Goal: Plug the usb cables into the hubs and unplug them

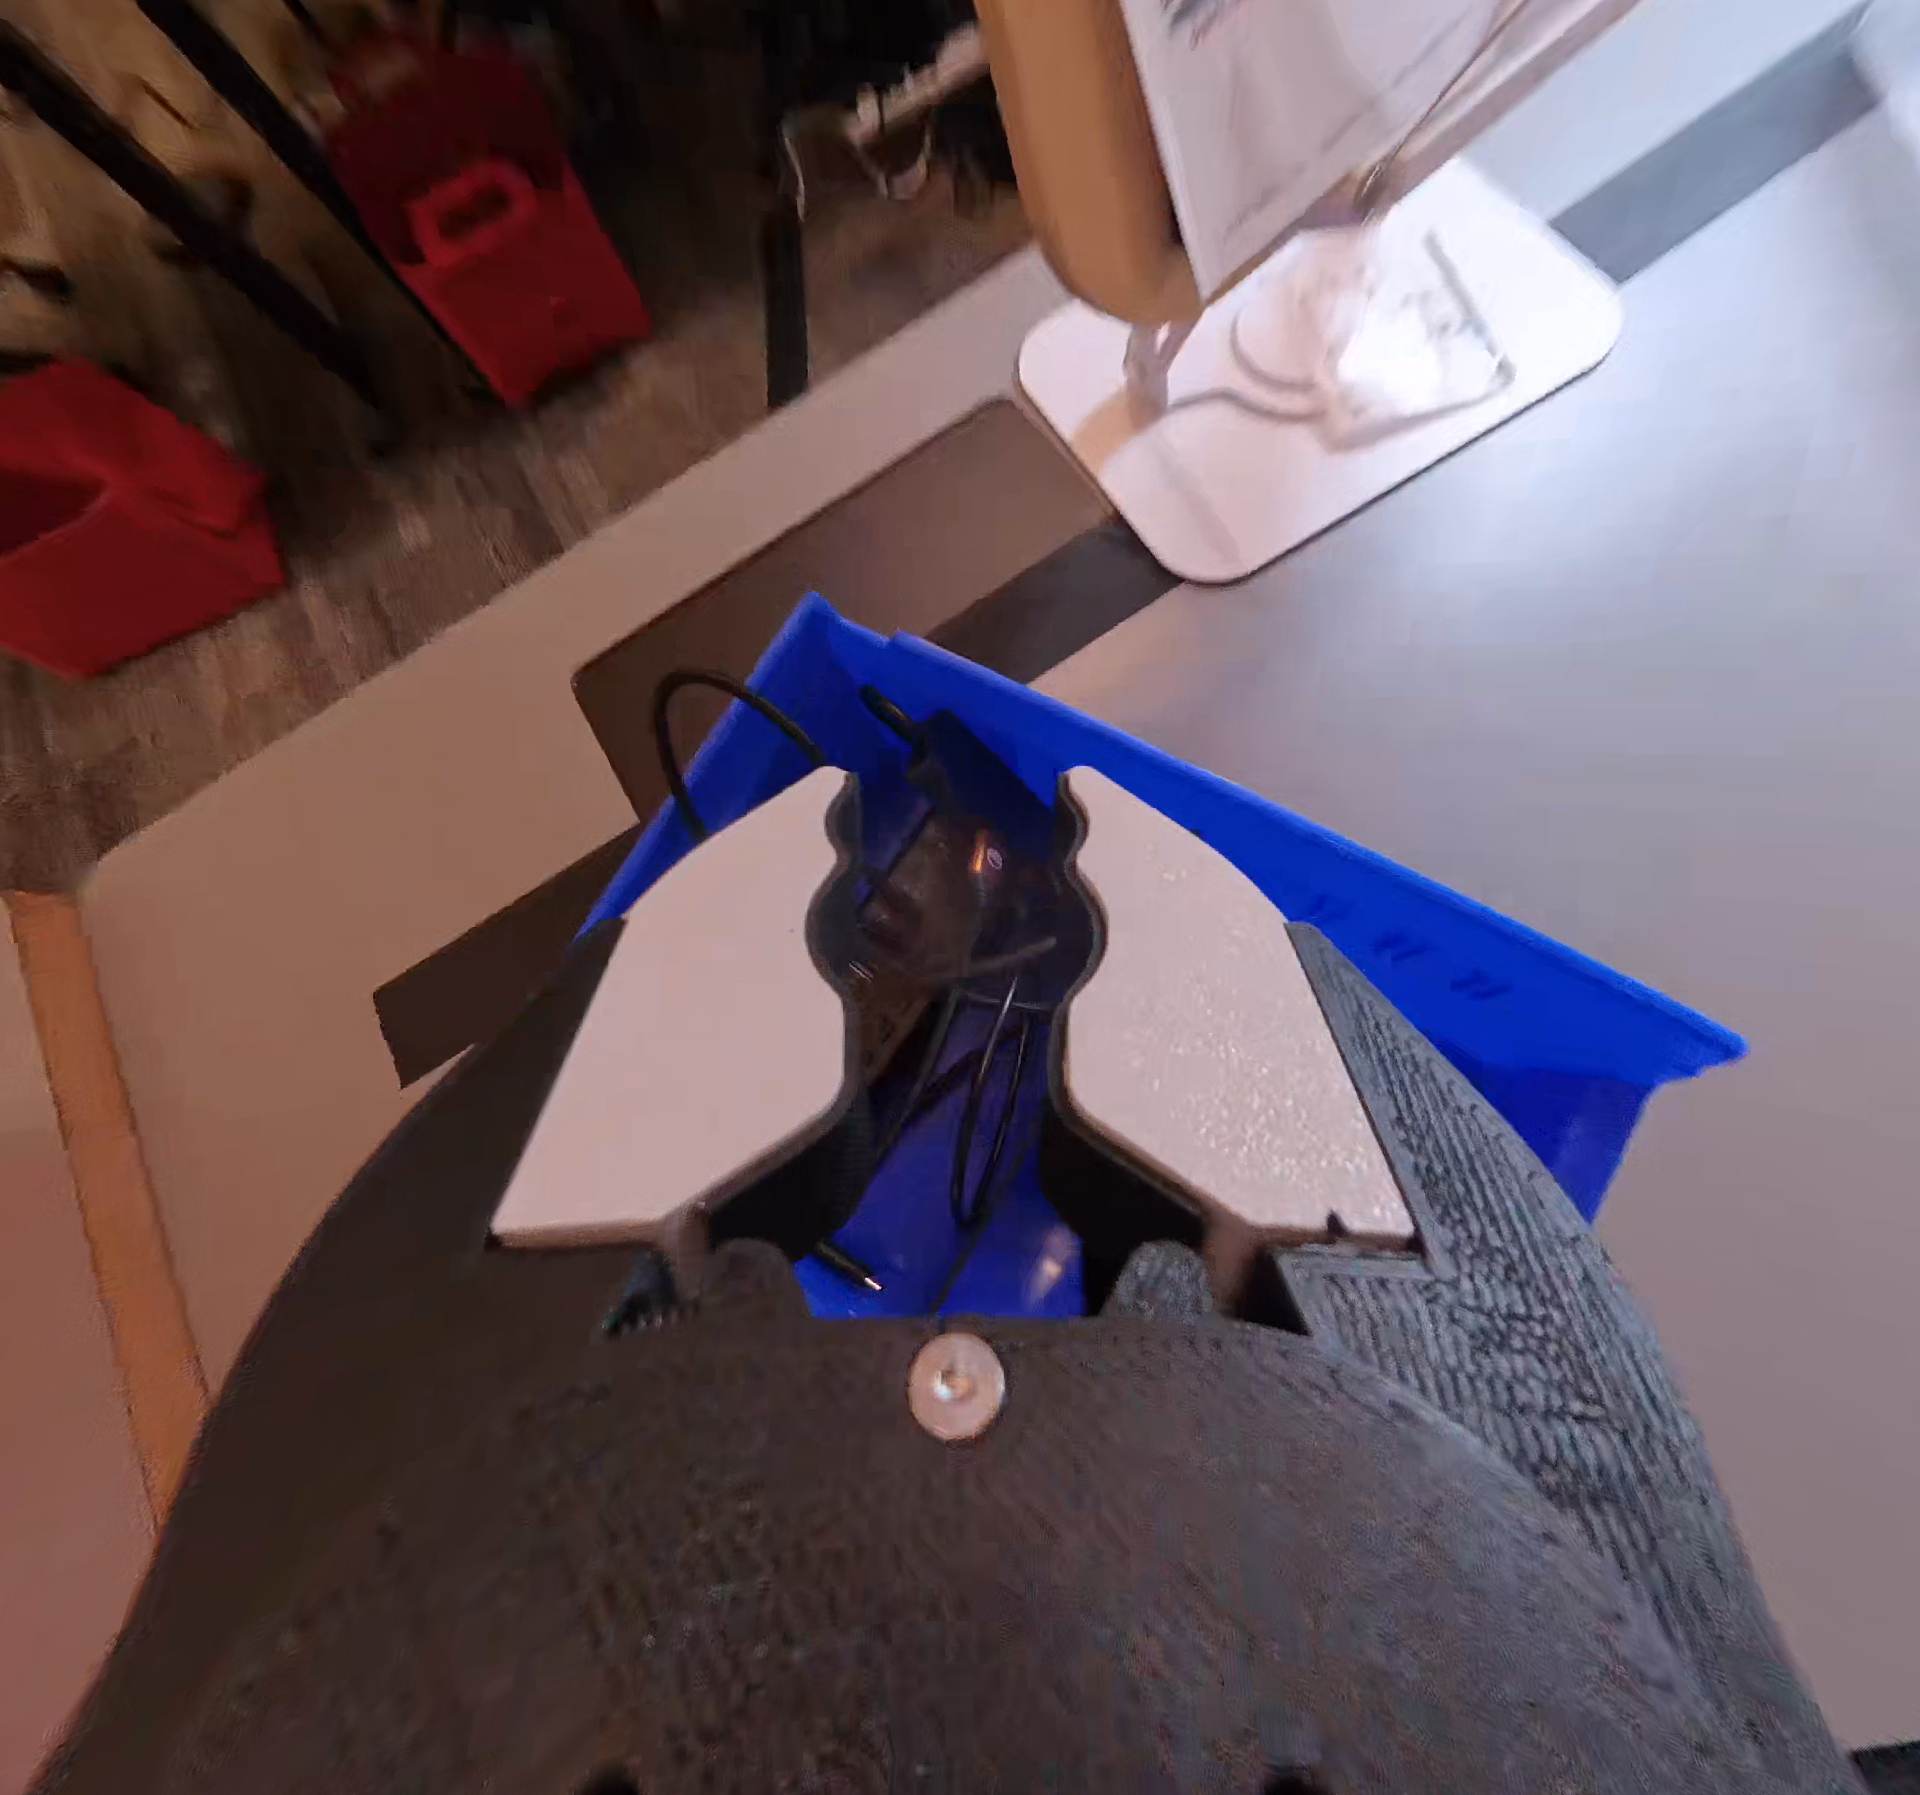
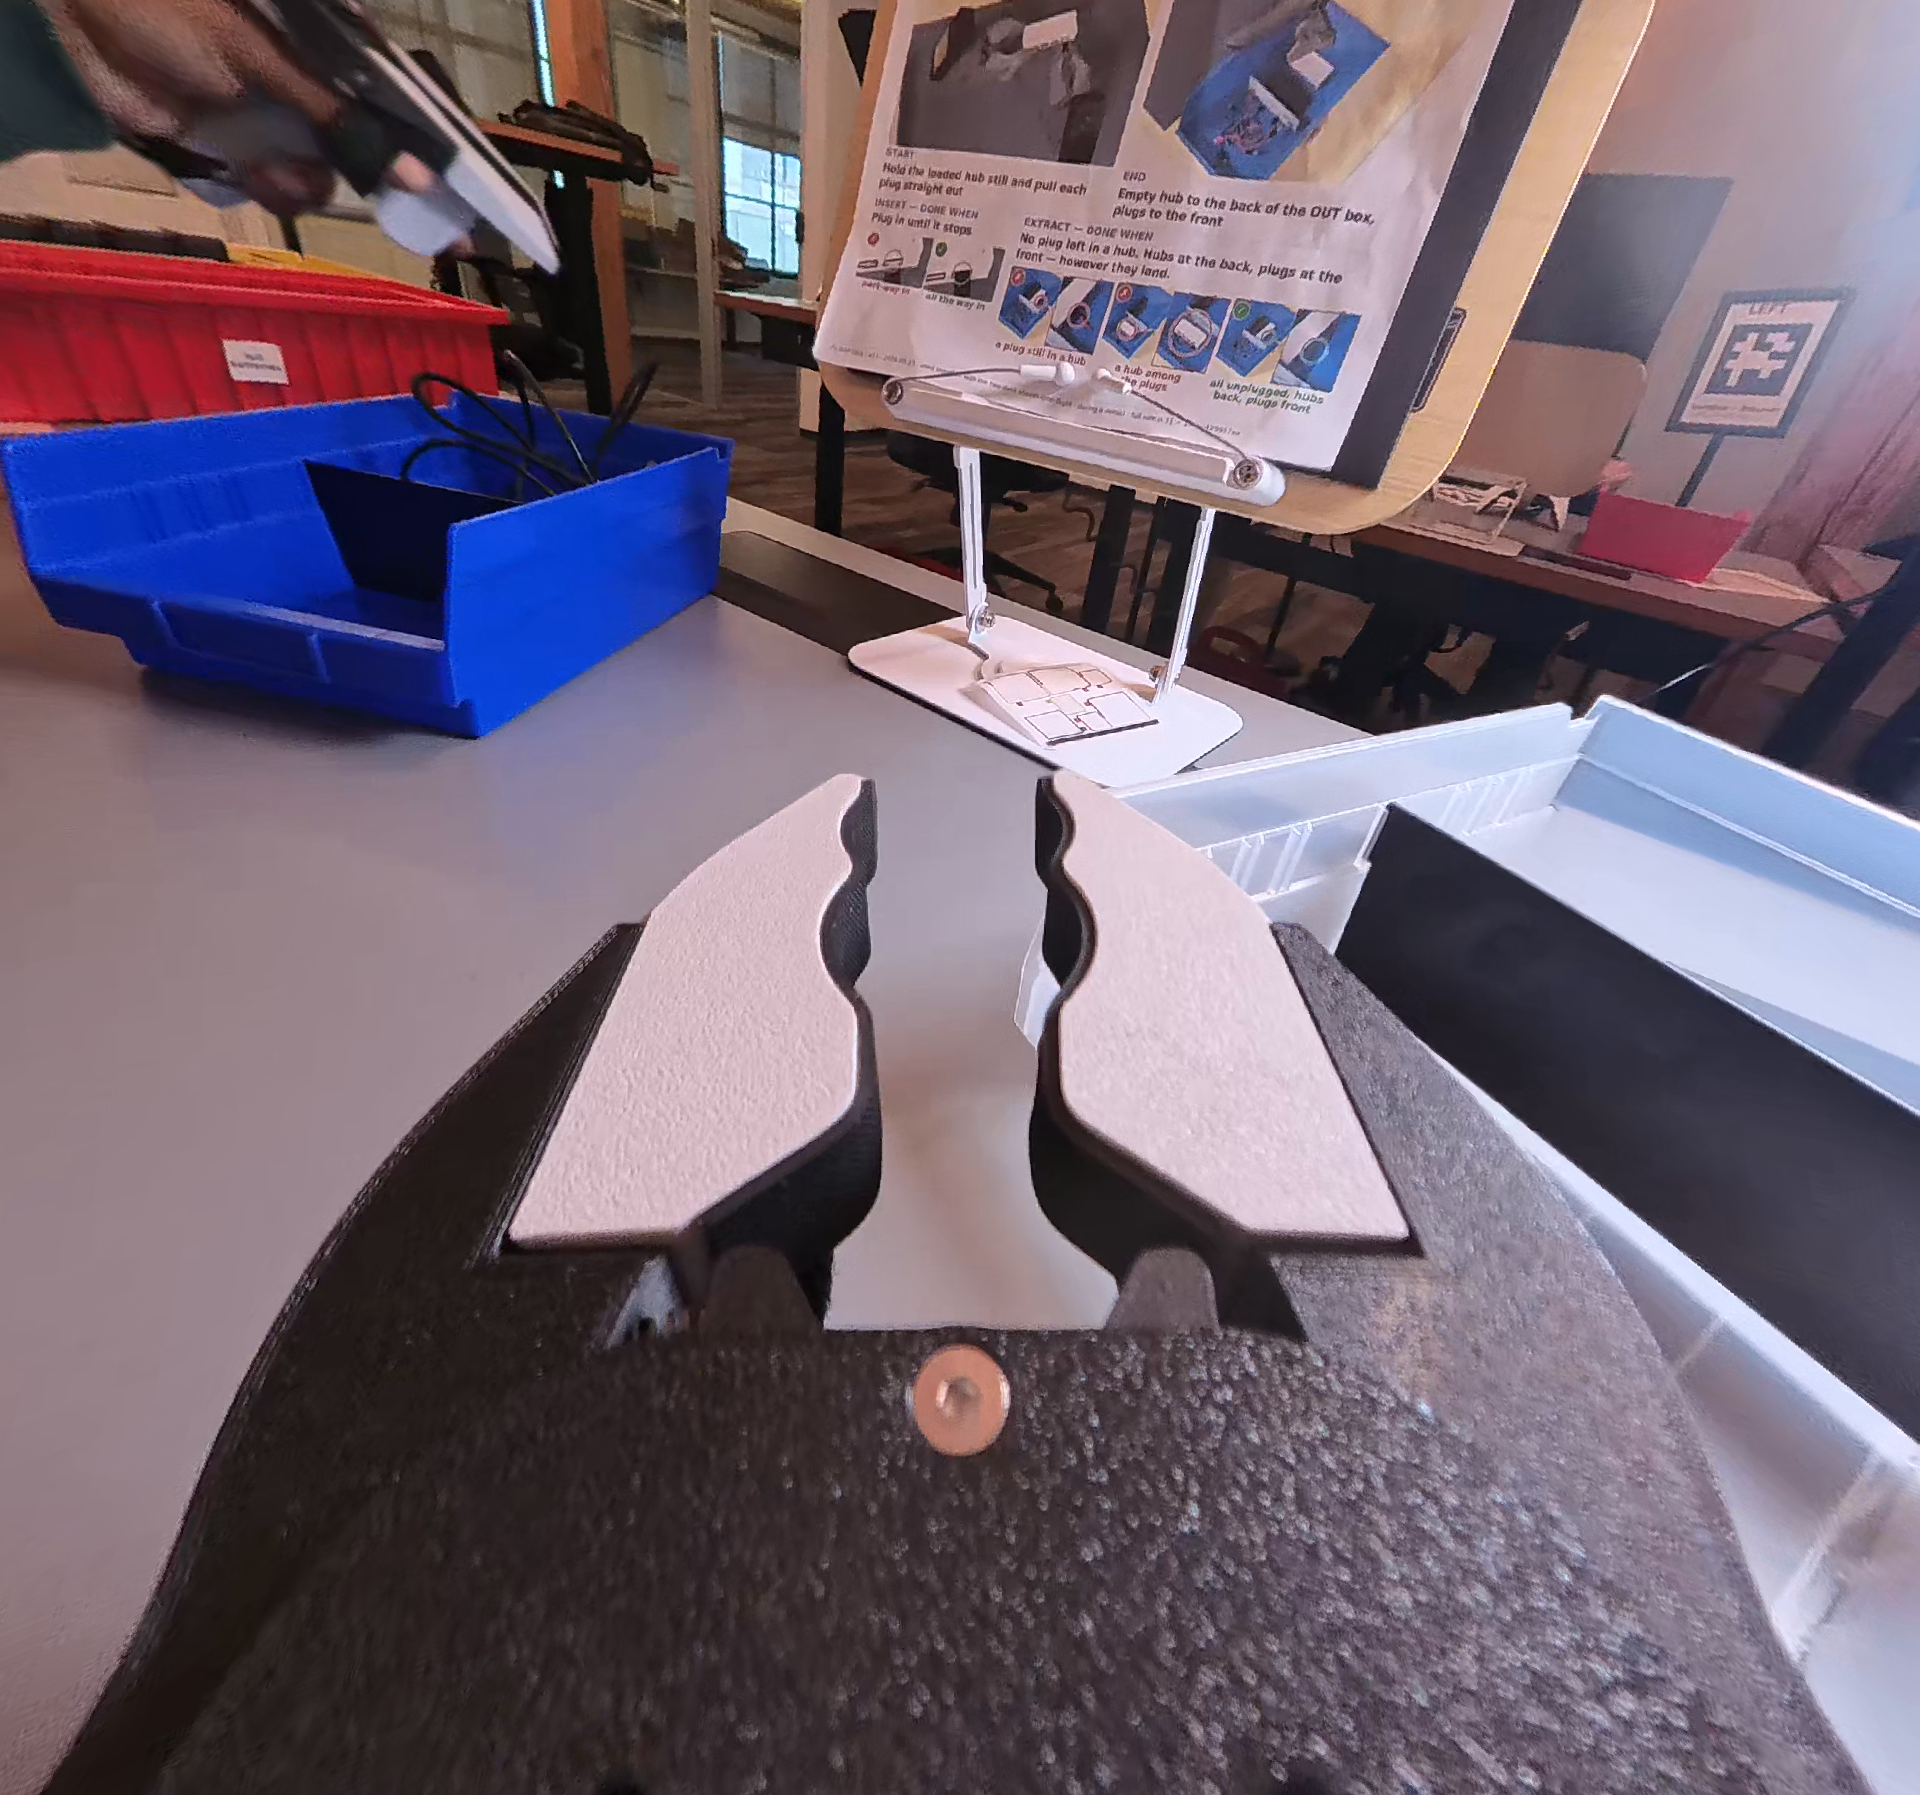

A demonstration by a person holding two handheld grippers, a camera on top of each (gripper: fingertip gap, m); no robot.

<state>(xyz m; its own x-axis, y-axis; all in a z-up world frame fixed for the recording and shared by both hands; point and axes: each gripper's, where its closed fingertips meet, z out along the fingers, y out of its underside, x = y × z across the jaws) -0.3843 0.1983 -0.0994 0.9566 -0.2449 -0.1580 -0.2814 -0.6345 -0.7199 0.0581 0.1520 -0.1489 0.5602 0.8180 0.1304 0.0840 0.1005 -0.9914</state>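
Your left gripper point(image 1: 956, 800) hangs over the blue bin point(image 1: 1351, 893), its two white-faced fingers point(image 1: 686, 1018) parted by a narrow gap. Through that gap you see a dark object and thin black cables point(image 1: 987, 1101) down in the bin, but I cannot tell whether the fingers pinch any of it or merely sit above it. One cable loops up over the bin's far corner, and a black plug point(image 1: 935, 743) lies against the inner wall. How many cables there are in the tangle cannot be counted.

Your right gripper point(image 2: 956, 810) rests low over the grey table point(image 2: 312, 862), its fingers apart with bare table between them and nothing in its hold. Just beside its right finger stands one white bin point(image 2: 1558, 810) with a black divider point(image 2: 1610, 1049) across it.

From the right wrist view you count one blue bin, well to the left on the table, with a dark divider and cables rising out of its back part. Behind it sits one red bin point(image 2: 208, 332) carrying a small white label. Your left gripper shows blurred above them. At the table's far edge one white stand point(image 2: 1049, 696) holds a printed instruction sheet point(image 2: 1164, 156) with photographs and lines of text. One black-and-white marker sign point(image 2: 1761, 363) stands at the far right. No brand shows.
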